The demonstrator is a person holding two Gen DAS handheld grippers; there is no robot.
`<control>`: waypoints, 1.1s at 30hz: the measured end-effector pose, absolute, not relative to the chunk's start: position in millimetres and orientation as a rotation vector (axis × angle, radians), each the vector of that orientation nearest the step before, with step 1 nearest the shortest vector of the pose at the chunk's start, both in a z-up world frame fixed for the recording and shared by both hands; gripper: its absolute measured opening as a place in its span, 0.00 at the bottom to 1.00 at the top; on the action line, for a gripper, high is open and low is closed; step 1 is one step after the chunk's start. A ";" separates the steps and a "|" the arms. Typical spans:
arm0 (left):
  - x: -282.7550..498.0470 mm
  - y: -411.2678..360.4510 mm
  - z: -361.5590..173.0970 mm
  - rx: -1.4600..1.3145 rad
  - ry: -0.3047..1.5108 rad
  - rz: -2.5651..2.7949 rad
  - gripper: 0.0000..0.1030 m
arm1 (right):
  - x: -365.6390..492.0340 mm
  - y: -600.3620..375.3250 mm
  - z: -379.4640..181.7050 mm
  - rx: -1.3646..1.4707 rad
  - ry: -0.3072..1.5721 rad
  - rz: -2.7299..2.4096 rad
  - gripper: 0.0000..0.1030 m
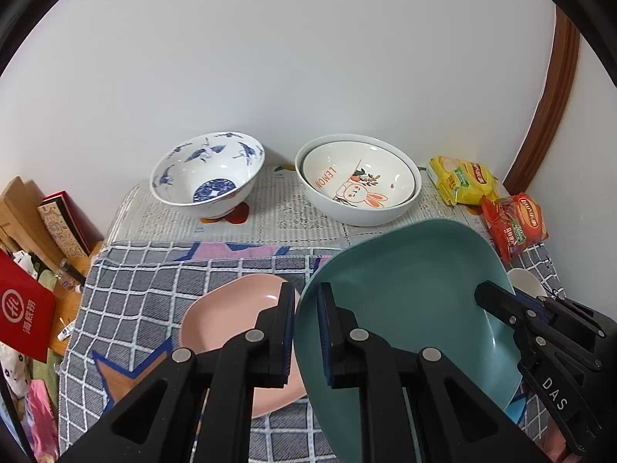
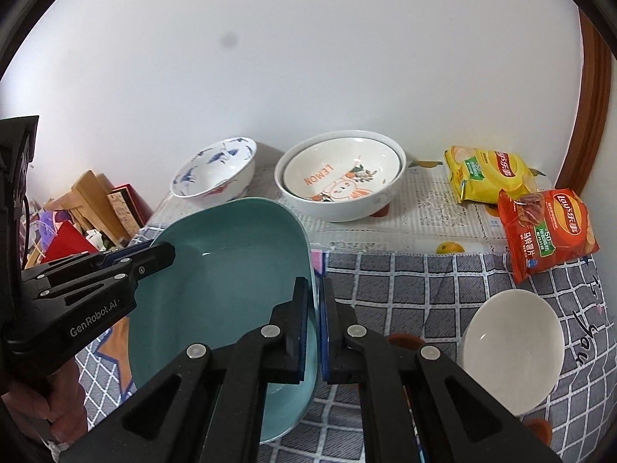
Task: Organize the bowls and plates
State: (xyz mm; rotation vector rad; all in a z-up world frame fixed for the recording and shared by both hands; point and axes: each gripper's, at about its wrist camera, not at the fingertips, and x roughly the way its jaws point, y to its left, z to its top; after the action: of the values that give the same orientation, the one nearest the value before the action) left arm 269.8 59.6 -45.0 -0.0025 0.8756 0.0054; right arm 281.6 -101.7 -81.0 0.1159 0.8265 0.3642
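two tools, left tool point(image 1: 306, 332) and right tool point(image 2: 315, 332), each clenched on opposite rims of the teal plate point(image 1: 405, 301), raised tilted at 3 o'clock of the pink plate point(image 1: 231, 316); level it, lower together onto pink.

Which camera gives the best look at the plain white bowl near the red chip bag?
The right wrist view. There the plain white bowl shows its whole rim and inside, on the grey checked cloth. In the left wrist view only a sliver peeks out behind the teal plate and the right gripper.
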 end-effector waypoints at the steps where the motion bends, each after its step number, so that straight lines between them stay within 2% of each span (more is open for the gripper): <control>1: 266.3 62.9 -42.0 -0.004 0.871 0.009 0.11 | 279.0 -99.5 -79.1 0.116 0.823 0.367 0.05; 15: 245.2 111.6 -25.6 -0.050 0.831 0.061 0.11 | 263.1 -54.7 -59.9 0.099 0.794 0.418 0.05; 33: 259.0 178.8 -70.6 -0.110 0.892 0.137 0.11 | 288.4 15.6 -96.1 0.068 0.870 0.488 0.05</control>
State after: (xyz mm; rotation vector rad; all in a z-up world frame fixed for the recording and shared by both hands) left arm 259.0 178.8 -70.6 -0.1098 0.8916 0.1373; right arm 288.4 15.6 -96.1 0.0681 0.8700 0.4883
